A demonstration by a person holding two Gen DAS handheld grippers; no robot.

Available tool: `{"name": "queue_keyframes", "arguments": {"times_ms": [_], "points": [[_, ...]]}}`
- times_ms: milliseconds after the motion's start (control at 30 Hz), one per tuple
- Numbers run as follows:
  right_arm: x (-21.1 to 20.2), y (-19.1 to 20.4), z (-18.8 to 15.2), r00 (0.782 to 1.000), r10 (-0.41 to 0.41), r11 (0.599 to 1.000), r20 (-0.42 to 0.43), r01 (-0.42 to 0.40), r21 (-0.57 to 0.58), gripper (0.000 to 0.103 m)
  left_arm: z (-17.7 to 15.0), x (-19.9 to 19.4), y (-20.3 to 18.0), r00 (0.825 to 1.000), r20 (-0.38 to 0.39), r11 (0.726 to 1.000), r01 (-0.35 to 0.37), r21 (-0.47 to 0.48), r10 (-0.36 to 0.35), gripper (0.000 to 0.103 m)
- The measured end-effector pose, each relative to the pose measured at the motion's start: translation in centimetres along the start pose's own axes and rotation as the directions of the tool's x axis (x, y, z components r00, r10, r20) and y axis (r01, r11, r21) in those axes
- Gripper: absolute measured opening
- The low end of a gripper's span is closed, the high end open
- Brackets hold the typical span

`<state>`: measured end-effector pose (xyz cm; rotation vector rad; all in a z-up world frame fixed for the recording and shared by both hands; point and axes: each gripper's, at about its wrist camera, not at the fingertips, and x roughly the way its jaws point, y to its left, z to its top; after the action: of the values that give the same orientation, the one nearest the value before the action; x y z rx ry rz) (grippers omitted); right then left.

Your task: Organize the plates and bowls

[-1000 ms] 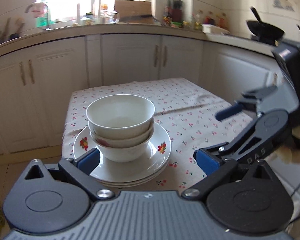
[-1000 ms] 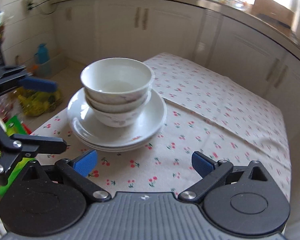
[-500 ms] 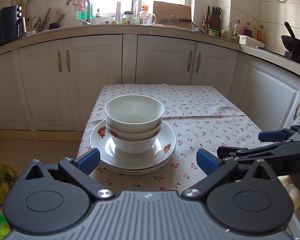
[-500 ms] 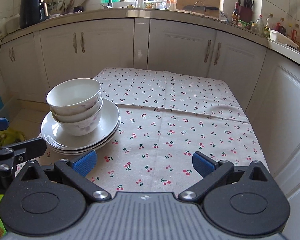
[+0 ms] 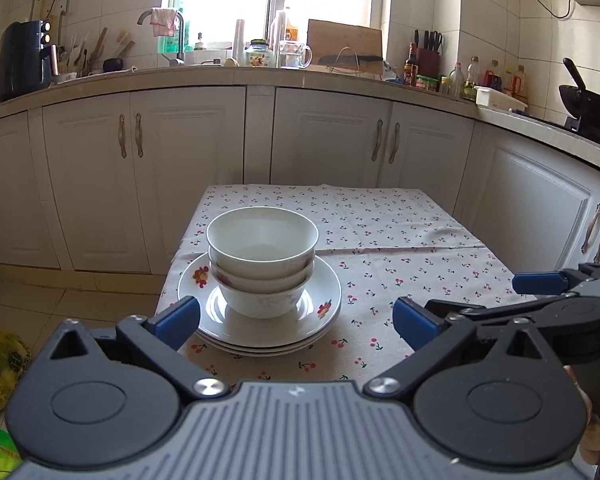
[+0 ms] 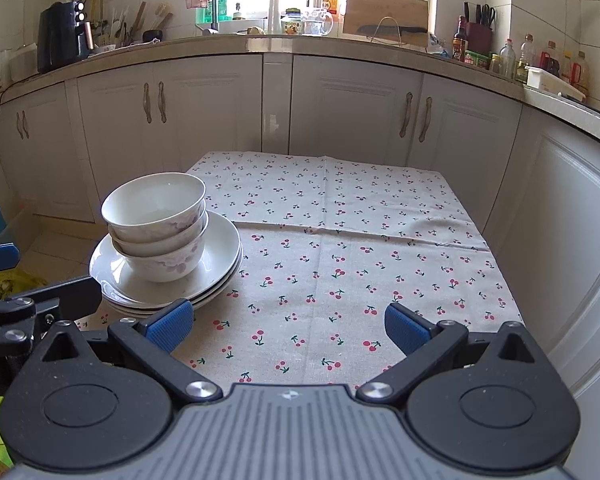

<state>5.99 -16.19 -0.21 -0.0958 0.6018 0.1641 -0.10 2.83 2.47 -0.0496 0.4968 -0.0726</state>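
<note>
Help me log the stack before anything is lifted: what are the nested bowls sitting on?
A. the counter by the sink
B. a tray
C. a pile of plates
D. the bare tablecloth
C: the three nested bowls stand in the middle of the stacked plates on the cherry-print tablecloth.

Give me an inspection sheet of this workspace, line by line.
Surface: table under cherry-print tablecloth, creased across the middle.
Job's things: three nested bowls on stacked plates, near the table's left front corner.
Clutter: nothing seen on the table.
Grippers: left gripper and right gripper open, empty, short of the stack.
Cables: cord on the tiled wall.
Surroundings: white cabinets, crowded counter, wok.
</note>
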Motion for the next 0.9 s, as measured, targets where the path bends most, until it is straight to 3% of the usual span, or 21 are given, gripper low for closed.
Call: {"name": "queue_keyframes", "arguments": {"times_ms": [900], "points": [[-1.04,0.11,0.26,0.998,-0.034,0.999,0.05,0.034,-0.008,0.103,0.1,-0.45,0.04,1.0,0.024,1.0,-0.003,-0.012,0.004,0.102]]}}
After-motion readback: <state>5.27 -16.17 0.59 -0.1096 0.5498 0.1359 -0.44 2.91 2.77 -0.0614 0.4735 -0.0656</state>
